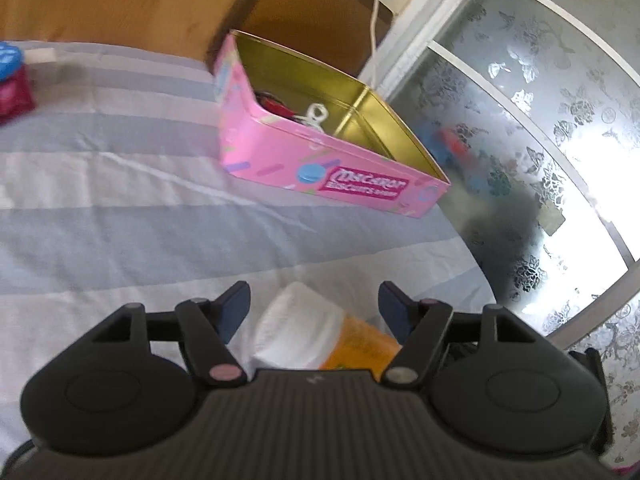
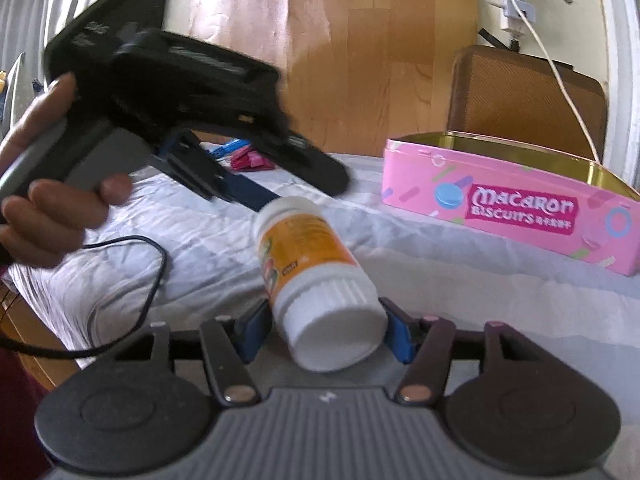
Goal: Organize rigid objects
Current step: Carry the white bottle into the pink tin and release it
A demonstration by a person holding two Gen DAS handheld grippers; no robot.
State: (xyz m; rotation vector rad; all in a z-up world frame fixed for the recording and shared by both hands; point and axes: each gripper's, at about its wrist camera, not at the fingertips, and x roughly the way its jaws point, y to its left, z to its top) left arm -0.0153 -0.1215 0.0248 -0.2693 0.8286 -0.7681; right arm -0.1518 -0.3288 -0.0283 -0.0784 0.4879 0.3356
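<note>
A white bottle with an orange label (image 2: 308, 256) lies tilted over the striped bed sheet (image 2: 460, 300). Its cap end sits between the blue pads (image 2: 398, 340) of my right gripper (image 2: 324, 312), which press against the cap's sides. My left gripper (image 1: 315, 294) stands open around the bottle (image 1: 304, 328), with a gap on each side. In the right wrist view, a hand (image 2: 52, 184) holds the left gripper (image 2: 240, 196) near the bottle's base. An open pink biscuit tin (image 1: 320, 168) (image 2: 500, 208) rests further back on the bed and holds a white clip (image 1: 316, 114) and red bits.
A blue-lidded pink item (image 1: 12, 80) lies at the far left of the bed. Pink and blue small things (image 2: 248, 160) lie behind the left gripper. A black cable (image 2: 152, 264) trails over the sheet. A frosted glass door (image 1: 520, 120) and a wooden cabinet (image 2: 520, 92) border the bed.
</note>
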